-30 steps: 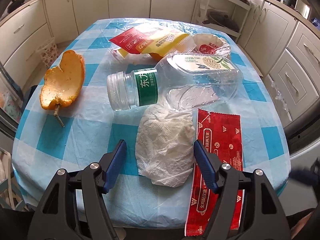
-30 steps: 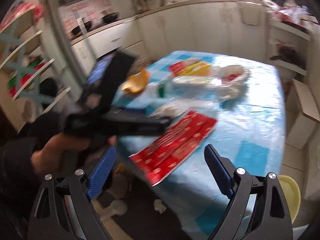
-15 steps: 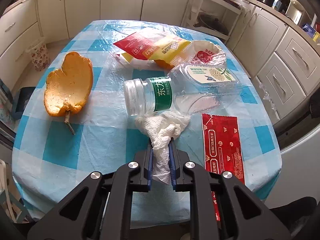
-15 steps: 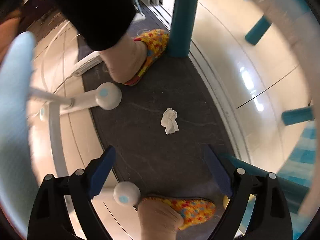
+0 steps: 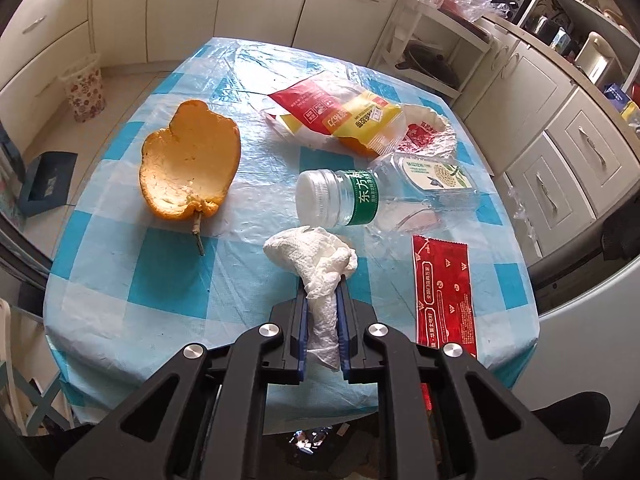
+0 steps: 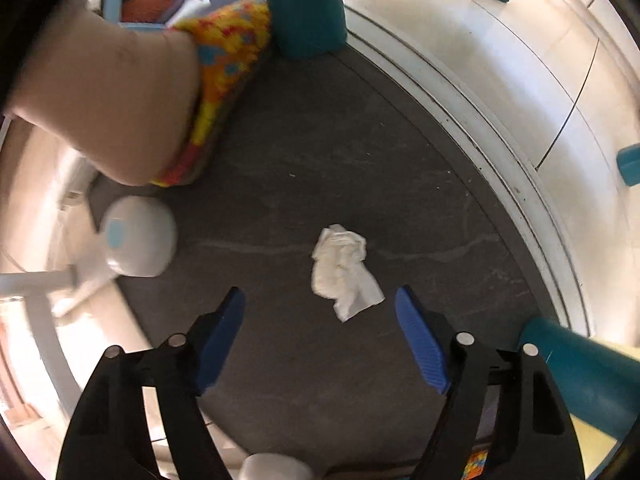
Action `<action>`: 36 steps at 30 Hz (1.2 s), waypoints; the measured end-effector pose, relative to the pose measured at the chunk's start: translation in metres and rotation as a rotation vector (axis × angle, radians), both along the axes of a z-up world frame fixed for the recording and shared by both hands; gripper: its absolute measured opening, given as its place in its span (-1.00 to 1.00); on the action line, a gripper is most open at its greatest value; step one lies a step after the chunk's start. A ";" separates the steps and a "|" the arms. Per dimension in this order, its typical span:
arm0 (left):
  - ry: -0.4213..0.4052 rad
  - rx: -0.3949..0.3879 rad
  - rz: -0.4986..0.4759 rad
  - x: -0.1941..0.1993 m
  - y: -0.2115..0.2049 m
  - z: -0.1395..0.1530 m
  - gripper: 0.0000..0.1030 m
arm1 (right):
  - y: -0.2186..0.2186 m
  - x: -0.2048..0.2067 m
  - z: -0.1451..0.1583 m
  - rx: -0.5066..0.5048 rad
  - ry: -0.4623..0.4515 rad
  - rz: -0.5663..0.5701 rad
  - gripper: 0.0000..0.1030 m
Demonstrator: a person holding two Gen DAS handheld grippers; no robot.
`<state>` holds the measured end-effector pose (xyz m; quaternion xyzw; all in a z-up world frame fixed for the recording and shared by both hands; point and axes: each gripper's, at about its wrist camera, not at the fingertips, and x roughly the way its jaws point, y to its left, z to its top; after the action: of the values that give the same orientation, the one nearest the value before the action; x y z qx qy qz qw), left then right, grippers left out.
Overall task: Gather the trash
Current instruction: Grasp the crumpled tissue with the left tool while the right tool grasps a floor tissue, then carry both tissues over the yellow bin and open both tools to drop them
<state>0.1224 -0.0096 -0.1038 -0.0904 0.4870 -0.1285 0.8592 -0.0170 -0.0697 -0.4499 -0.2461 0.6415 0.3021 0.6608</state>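
Note:
My left gripper (image 5: 322, 292) is shut on a crumpled white tissue (image 5: 316, 258) and holds it above the blue checked table (image 5: 132, 276). On the table lie an orange peel (image 5: 190, 170), a clear plastic bottle with a green label (image 5: 360, 198), a red wrapper (image 5: 442, 292), a red and yellow snack bag (image 5: 340, 114) and a clear plastic lid (image 5: 438, 174). My right gripper (image 6: 320, 304) is open and points down at the dark floor (image 6: 320, 160), just short of a second crumpled white tissue (image 6: 342, 268) lying there.
In the right wrist view a foot in a colourful slipper (image 6: 224, 68) stands at the upper left, beside a teal table leg (image 6: 302, 4). A white round chair foot (image 6: 138, 236) is at the left. White cabinets (image 5: 552, 128) surround the table.
My left gripper closed on the table tissue and lifted it back from the bottle. My right gripper swung from the table down to the floor and came closer to the floor tissue.

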 end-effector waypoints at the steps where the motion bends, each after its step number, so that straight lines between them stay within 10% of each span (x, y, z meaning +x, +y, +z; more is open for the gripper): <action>1: -0.001 0.001 0.001 0.000 0.001 0.000 -0.77 | 0.001 0.001 -0.005 -0.010 -0.007 0.002 0.36; 23: 0.023 -0.004 0.026 0.007 0.006 -0.002 -0.77 | 0.003 0.001 -0.077 -0.054 0.025 -0.031 0.15; 26: 0.022 -0.006 0.027 0.008 0.006 -0.002 -0.77 | 0.005 0.005 -0.080 -0.068 -0.008 -0.012 -0.03; 29: 0.019 -0.007 0.029 0.008 0.006 -0.002 -0.77 | 0.004 0.009 -0.077 -0.071 -0.001 -0.020 -0.71; 36: -0.001 -0.019 0.040 0.003 0.008 0.006 -0.77 | -0.003 0.012 -0.043 -0.037 0.047 0.011 -0.74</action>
<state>0.1250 -0.0016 -0.0982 -0.1084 0.4833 -0.1161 0.8609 -0.0050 -0.0725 -0.4927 -0.2547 0.6609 0.2996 0.6392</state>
